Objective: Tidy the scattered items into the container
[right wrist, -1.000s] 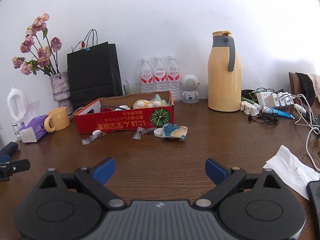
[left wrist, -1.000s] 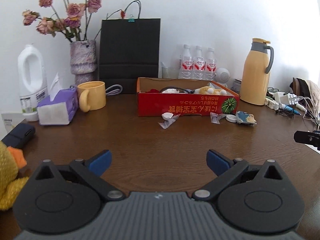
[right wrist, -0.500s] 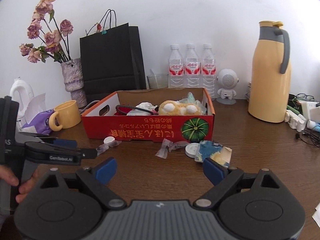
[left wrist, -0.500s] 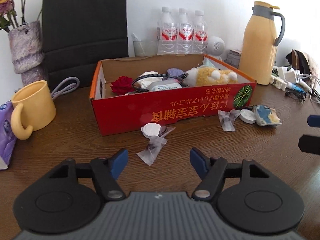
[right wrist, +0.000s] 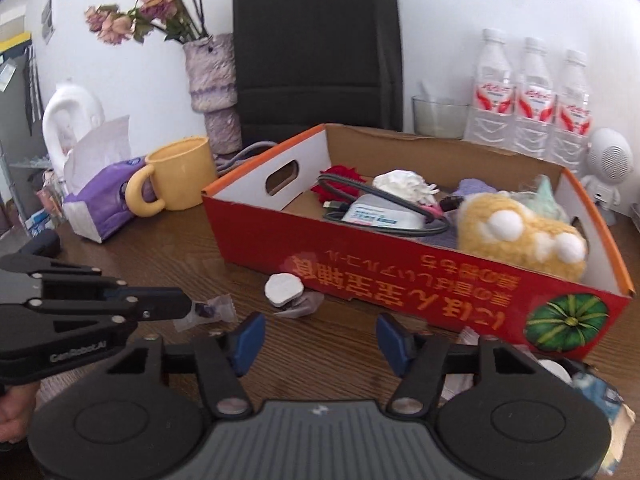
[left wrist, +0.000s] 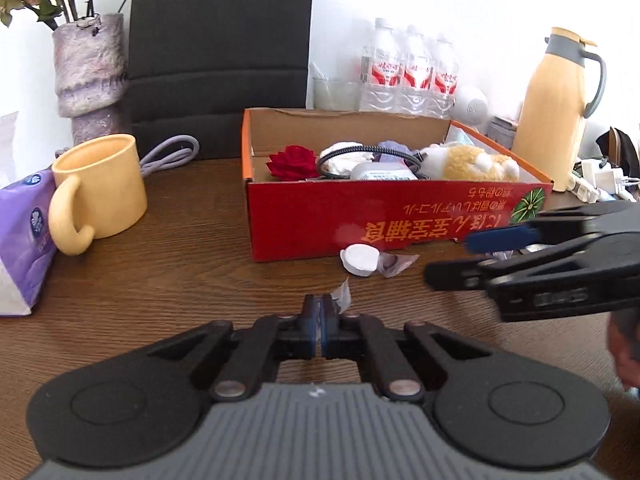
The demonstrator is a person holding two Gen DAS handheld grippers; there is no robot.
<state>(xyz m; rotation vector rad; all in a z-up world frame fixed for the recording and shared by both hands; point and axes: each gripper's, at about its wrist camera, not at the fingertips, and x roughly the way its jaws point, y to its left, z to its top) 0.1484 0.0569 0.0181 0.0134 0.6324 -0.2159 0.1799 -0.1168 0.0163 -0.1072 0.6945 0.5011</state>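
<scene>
While both claws work low over the brown table [left wrist: 160, 280]:
Left claw [left wrist: 319, 312]: pinched tight on a clear wrapper [right wrist: 210, 312], which lies on the table just before the box.
Right claw [right wrist: 320, 338]: jaws closing, nothing between them.
Red box [right wrist: 400, 276]: already holds a plush toy [right wrist: 520, 236].
White cap [left wrist: 360, 259]: on the table, against the box front.

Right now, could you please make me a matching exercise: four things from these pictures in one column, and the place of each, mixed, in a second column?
Things:
1. red fabric rose
2. small clear wrapper
3. white round cap
4. yellow mug

Places:
A. on the table before the red cardboard box
B. beside the purple tissue pack
C. inside the box
D. pinched in the left gripper

Pairs: 1-C, 2-D, 3-A, 4-B
</scene>
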